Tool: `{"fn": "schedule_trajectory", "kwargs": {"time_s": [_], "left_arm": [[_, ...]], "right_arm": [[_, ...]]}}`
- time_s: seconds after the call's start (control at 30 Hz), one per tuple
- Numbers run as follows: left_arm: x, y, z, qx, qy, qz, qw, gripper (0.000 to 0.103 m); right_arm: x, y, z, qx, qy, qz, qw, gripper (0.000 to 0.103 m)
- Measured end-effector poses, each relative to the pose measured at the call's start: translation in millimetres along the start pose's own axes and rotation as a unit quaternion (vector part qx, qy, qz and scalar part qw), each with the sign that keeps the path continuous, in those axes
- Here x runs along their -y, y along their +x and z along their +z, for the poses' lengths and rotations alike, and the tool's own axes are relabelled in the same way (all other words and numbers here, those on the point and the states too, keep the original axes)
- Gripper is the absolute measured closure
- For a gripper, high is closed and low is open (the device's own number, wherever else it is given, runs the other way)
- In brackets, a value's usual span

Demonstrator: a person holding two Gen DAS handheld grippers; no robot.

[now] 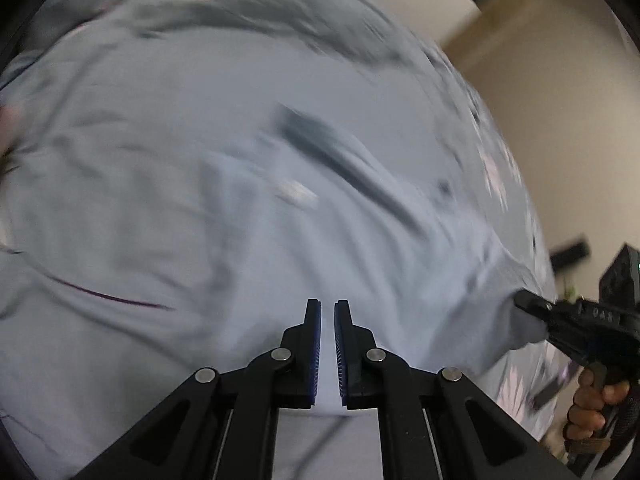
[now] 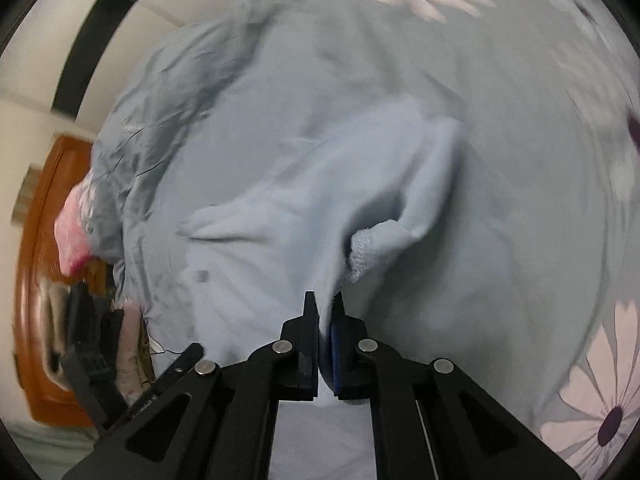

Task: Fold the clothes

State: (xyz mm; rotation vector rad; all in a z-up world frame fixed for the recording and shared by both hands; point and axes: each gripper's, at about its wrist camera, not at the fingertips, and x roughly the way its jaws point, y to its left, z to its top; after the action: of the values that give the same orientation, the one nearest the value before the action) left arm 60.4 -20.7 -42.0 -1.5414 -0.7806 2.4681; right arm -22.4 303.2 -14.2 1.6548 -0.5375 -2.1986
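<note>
Two claws work one pale blue garment (image 2: 320,184) spread on a bed (image 2: 520,80) whose cover shows pale daisies. Right claw (image 2: 325,312) is clamped on a bunched edge of the cloth, a hemmed cuff or corner (image 2: 366,252) curling up just past its tips; the left wrist view confirms fabric drawn taut into it (image 1: 528,304), with the person's hand (image 1: 592,404) on the handle. Left claw (image 1: 328,308) stands narrow, a slim gap between its blue pads (image 1: 316,360), and I judge that it grips nothing; cloth lies just beneath it. Both views are blurred by motion, so finer seams cannot be told. To do this fold well, I judge the right claw should carry its edge low and level across the garment toward the opposite side, while the left pins or catches a matching edge, keeping tension even so no ridge forms near the bed's far edge.
</note>
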Motion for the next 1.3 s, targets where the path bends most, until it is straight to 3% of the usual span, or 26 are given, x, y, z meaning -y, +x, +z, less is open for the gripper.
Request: {"fn": "schedule_trajectory", "kwargs": {"time_s": [0.17,0.3,0.37,0.5,0.6,0.7,0.8,0.87,0.97,1.03,1.13,1.2,1.3], "left_arm": [[-77.3,-56.0,3.5,0.050,-0.082,-0.013,0.9953,0.094],[-119.6,-83.6,-3.4,0.061,-0.113,-0.019,0.9916,0.092],[-118.2,-70.8,-7.5,0.052,-0.126,-0.022,0.9904,0.090],[-121.9,-52.3,-14.8,0.032,-0.148,-0.033,0.9879,0.085],[-116.1,-45.8,-14.7,0.021,-0.155,-0.052,0.9863,0.079],[-106.7,-38.1,-12.1,0.013,-0.153,-0.070,0.9856,0.072],[-95.0,-29.2,-9.3,0.005,-0.145,-0.087,0.9855,0.064],[-84.6,-18.1,-7.6,-0.007,-0.120,-0.068,0.9904,0.060],[-71.9,2.4,-7.6,-0.032,-0.087,-0.039,0.9949,0.060],[-68.5,21.2,-12.2,-0.062,-0.075,-0.017,0.9952,0.060],[-63.1,43.1,-24.0,-0.109,-0.044,0.048,0.9919,0.061],[-59.8,37.8,-25.9,-0.098,-0.041,0.055,0.9928,0.061],[-61.9,13.7,-19.6,-0.065,-0.058,0.027,0.9958,0.061]], "right_arm": [[-120.2,27.8,-5.8,-0.001,-0.146,-0.013,0.989,0.099],[-186.9,80.8,-39.5,-0.055,-0.236,-0.006,0.970,0.099],[-197.8,113.0,-57.6,-0.090,-0.249,-0.024,0.964,0.099],[-189.1,151.6,-76.5,-0.126,-0.224,-0.058,0.965,0.095],[-181.5,153.0,-82.3,-0.135,-0.217,-0.047,0.966,0.090],[-177.4,142.3,-88.4,-0.158,-0.215,0.018,0.963,0.070],[-158.4,120.8,-92.6,-0.154,-0.216,0.049,0.963,0.068],[-133.7,102.6,-86.5,-0.123,-0.200,0.037,0.971,0.068],[-82.4,85.2,-70.2,-0.073,-0.122,0.017,0.990,0.065],[-46.7,83.7,-70.3,-0.067,-0.068,0.015,0.995,0.063],[-21.4,88.6,-83.1,-0.076,-0.032,0.040,0.996,0.058],[-12.8,90.4,-89.1,-0.067,-0.024,0.032,0.997,0.057],[-0.2,93.1,-93.1,-0.060,0.003,0.037,0.998,0.057]]}}
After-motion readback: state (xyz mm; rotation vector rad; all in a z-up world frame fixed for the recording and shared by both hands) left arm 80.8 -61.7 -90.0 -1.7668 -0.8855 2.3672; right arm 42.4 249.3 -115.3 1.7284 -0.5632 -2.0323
